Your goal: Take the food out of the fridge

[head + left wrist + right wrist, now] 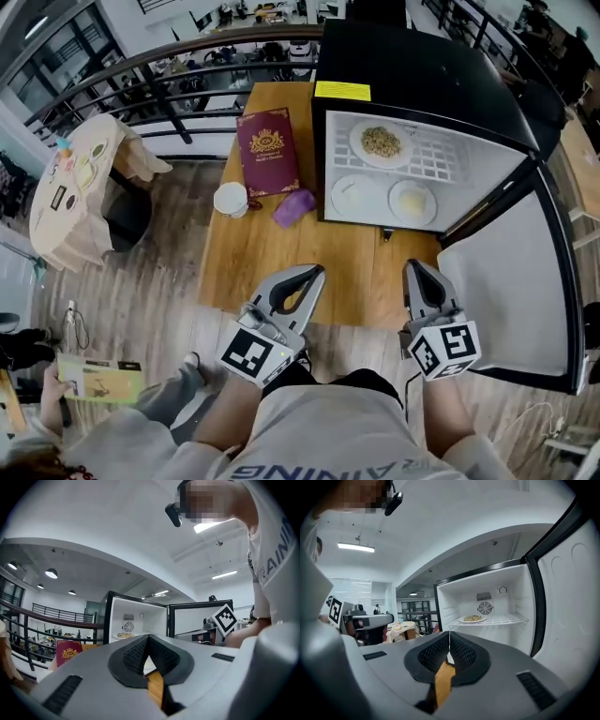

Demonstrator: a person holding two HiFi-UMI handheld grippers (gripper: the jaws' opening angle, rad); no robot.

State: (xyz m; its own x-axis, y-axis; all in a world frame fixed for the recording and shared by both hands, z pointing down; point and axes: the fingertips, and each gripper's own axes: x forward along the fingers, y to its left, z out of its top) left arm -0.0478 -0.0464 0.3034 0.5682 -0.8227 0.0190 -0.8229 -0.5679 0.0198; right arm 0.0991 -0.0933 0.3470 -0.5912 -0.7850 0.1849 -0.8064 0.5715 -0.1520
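Note:
A black mini fridge [427, 66] stands open on the wooden table [281, 262], its door [525, 281] swung to the right. A plate of noodle-like food [381, 142] lies on the upper wire shelf. Two more white plates [353, 195] [412, 201] sit on the level below. The top plate [472, 618] also shows in the right gripper view and, small, in the left gripper view [124, 635]. My left gripper [314, 272] and right gripper [412, 267] hover at the table's near edge, short of the fridge. Both have jaws shut with nothing between them.
On the table left of the fridge lie a red menu book [267, 152], a white cup [231, 200] and a purple object [293, 207]. A cloth-covered round table [80, 187] stands far left. A metal railing [187, 56] runs behind.

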